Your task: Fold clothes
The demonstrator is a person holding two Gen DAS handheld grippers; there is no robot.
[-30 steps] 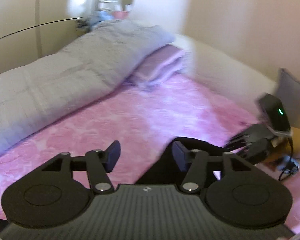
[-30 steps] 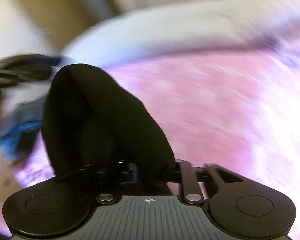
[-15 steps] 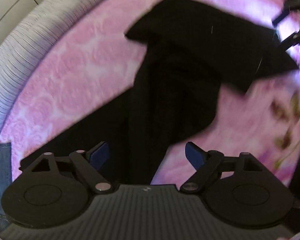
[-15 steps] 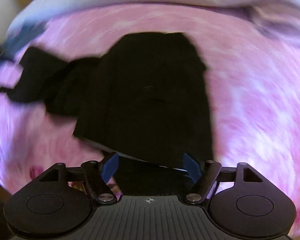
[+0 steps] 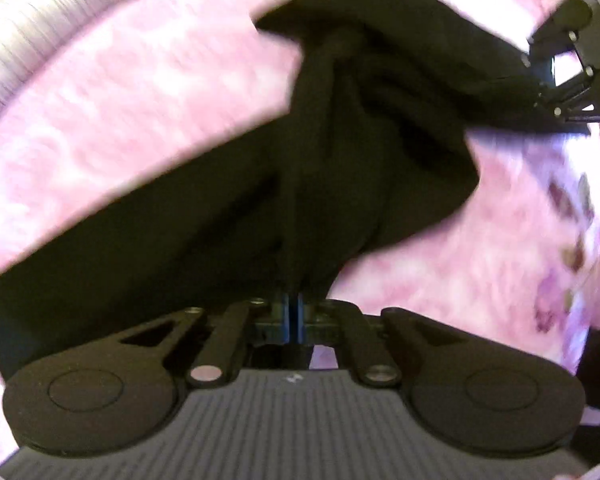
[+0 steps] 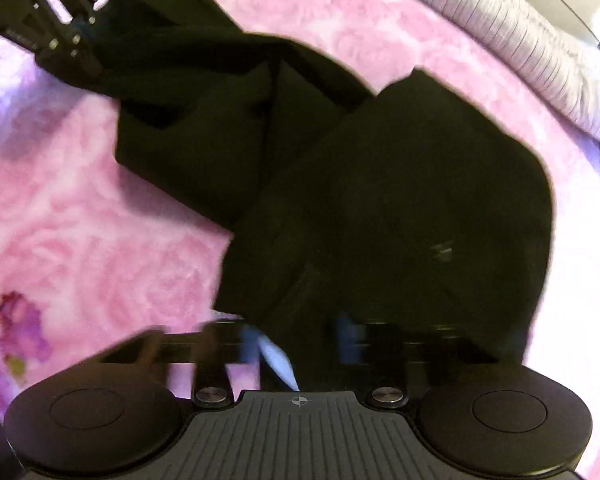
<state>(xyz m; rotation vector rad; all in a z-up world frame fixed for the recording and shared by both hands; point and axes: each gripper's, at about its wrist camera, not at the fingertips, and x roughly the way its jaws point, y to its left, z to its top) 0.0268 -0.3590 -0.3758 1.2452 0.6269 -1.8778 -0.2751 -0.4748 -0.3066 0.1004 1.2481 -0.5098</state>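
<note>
Black, soft and bunched, the dark cloth garment lies on the pink rose-patterned bedspread, and both of my grippers are on it. My left gripper has its jaws together, clamped on a gathered edge of the garment that rises straight out from between the blue pads. My right gripper has jaws closing at this moment; they are blurred, but the cloth sits between them and already seems pinched.

My worry is the grip. I judge that each hold takes a thick wad, not a single clean edge, so a lift could drag extra layers along and spoil the fold line. If the right jaws catch only a thin lip of fabric, it could slip free mid-lift and leave the garment hanging lopsided from the left gripper. The jaws might also nip the bedspread beneath the garment.

As for the garment itself: matte, limp, with deep creases running from the left gripper toward its far end. Part lies flat and broad near the right gripper; a twisted band stretches between the two grips. Beyond the garment runs a grey ribbed quilt.
</note>
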